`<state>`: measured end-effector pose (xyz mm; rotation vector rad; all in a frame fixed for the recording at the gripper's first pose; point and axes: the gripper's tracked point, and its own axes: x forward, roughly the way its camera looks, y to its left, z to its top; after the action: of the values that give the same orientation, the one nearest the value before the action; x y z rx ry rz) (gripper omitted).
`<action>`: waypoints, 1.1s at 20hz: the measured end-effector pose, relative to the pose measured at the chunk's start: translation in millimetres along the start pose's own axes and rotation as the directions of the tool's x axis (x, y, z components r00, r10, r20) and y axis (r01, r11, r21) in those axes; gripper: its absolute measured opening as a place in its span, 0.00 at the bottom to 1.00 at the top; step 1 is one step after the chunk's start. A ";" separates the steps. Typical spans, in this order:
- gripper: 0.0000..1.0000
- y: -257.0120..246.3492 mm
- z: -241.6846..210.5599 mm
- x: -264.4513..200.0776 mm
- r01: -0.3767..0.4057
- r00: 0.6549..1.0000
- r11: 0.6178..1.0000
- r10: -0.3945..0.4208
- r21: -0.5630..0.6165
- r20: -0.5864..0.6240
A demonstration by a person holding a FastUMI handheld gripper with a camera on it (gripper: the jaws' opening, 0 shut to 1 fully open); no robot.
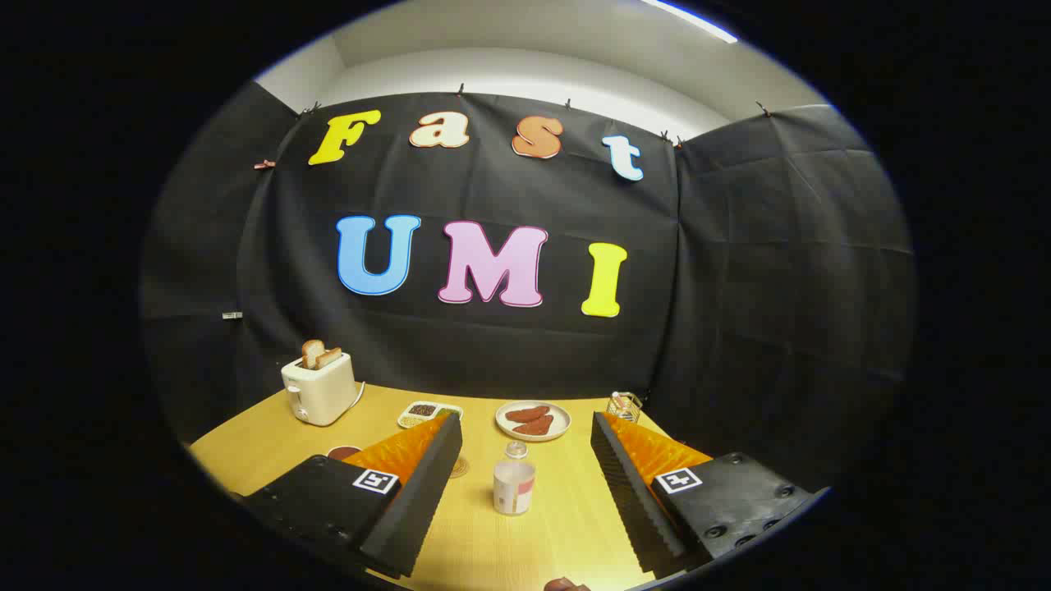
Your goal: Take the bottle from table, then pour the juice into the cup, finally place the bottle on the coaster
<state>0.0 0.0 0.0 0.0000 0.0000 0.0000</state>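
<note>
A: Counts, left to right, go.

B: One toaster (318,389), pale, far left at the back of the table, two slices of toast (319,354) sticking up out of it. One dark round thing (343,452) on the table nearer us, partly behind the left finger; could be the coaster, can't tell.

A: Next.

B: One small tray (429,413) with dark bits in one compartment and something paler in the other, near the back. One flat round disc (458,468) on the wood just beside the left finger, mostly hidden.

A: The bottle?

B: One bottle (514,482), upright, clear cap, pale body with a reddish patch on the label. It stands between the two fingers, touching neither.

A: Gripper (525,435)?

B: Fingers spread wide apart, gripping nothing. One square marker on each finger base, so two markers.

A: Behind the bottle?

B: One white plate (534,420) with two brownish-red pieces on it, beyond the bottle toward the back wall. Then one small clear container (624,405) with a wire-like frame at the back right, just behind the right finger's tip. Too small to say if it's the cup.

A: Surface?

B: One wooden table (246,447), light yellow, lengthwise grain, back edge against the cloth.

A: Room?

B: Black cloth wall on three sides, clipped along the top, creased. White wall and ceiling above it, one strip light at upper right. Something small and brownish at the very bottom between the fingers, can't tell what.
</note>
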 end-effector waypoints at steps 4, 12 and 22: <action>0.97 -1.9 -2.1 2.8 0.008 1.000 1.000 -0.009 -0.012 -0.008; 0.97 13.0 12.4 9.0 -0.008 1.000 1.000 0.009 -0.022 0.030; 0.97 18.6 3.1 21.9 -0.024 1.000 1.000 0.024 -0.007 0.001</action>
<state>21.9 18.6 3.1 -0.0067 -0.0015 0.0242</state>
